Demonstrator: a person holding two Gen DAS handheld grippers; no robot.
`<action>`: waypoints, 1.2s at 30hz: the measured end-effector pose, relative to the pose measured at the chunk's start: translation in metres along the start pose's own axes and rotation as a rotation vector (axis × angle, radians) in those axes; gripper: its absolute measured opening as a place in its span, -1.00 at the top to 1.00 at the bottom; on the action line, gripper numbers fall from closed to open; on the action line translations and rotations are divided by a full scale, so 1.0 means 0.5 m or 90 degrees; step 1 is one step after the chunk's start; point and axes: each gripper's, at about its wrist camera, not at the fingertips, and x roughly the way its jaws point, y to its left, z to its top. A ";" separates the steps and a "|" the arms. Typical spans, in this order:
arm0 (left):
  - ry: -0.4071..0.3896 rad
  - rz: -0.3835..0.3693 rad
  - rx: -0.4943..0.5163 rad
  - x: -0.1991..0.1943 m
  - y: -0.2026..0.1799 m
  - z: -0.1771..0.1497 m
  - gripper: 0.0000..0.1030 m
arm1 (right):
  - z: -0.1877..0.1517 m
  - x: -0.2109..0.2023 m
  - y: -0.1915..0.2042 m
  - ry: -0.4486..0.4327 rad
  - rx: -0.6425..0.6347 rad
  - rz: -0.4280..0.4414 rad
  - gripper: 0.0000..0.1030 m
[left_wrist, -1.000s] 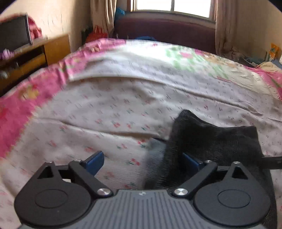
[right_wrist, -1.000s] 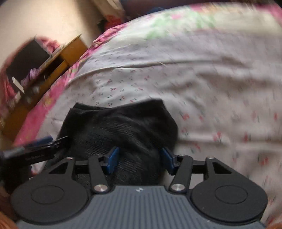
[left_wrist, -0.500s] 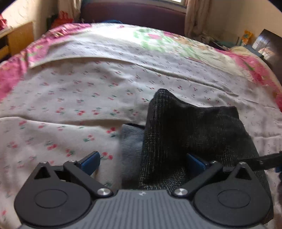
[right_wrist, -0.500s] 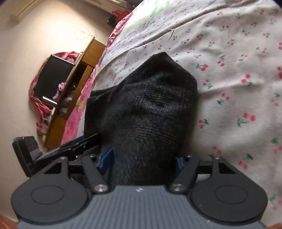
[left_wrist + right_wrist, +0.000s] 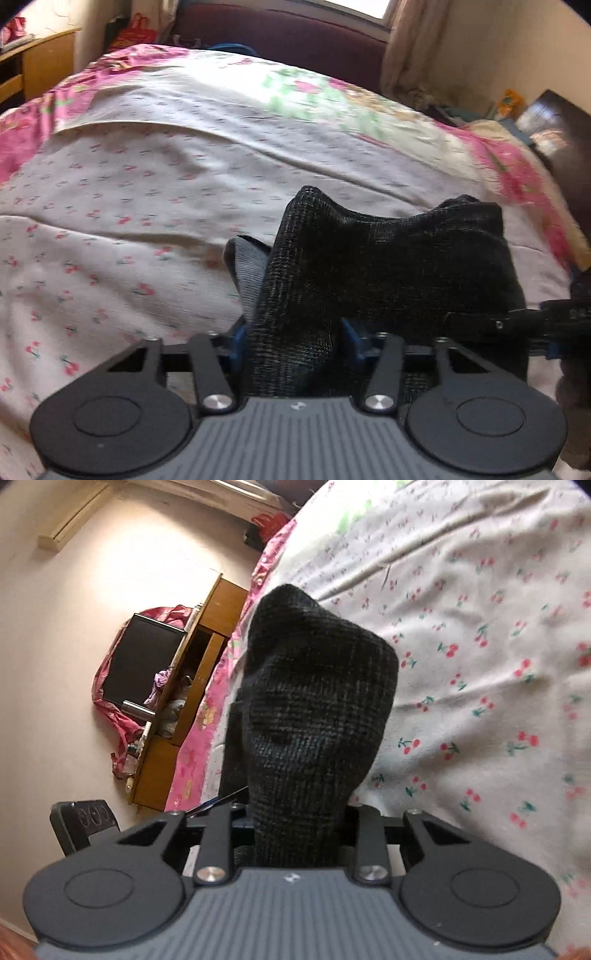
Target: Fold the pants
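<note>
The dark grey checked pants [image 5: 388, 266] are bunched on the cherry-print bedsheet [image 5: 129, 206], with a lighter grey inner band [image 5: 247, 262] at their left. My left gripper [image 5: 291, 336] is shut on the near edge of the pants. My right gripper [image 5: 295, 819] is shut on another part of the pants [image 5: 314, 701] and holds the cloth raised in a peak above the bed. The right gripper also shows at the right edge of the left wrist view [image 5: 517, 321].
The bed [image 5: 498, 627] has a pink floral border [image 5: 74, 96]. A wooden cabinet [image 5: 192, 686] with a dark screen [image 5: 136, 664] stands by the wall. A dark sofa [image 5: 280, 33] lies beyond the bed under a window, and dark furniture [image 5: 561, 133] at the right.
Both grippers have closed on the pants; they were open around the cloth earlier. The right gripper has lifted and tilted, so the cloth now stands in a peak.
</note>
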 end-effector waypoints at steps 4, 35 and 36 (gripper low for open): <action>0.013 -0.089 -0.004 -0.025 -0.072 -0.028 -0.06 | 0.006 -0.122 -0.014 -0.008 0.000 -0.016 0.43; -0.054 0.104 0.174 0.031 -0.292 -0.118 0.14 | 0.036 -0.103 0.050 -0.015 -0.139 -0.196 -0.31; -0.058 0.108 0.182 0.032 -0.295 -0.125 0.14 | 0.042 -0.079 0.055 -0.003 -0.133 -0.210 -0.32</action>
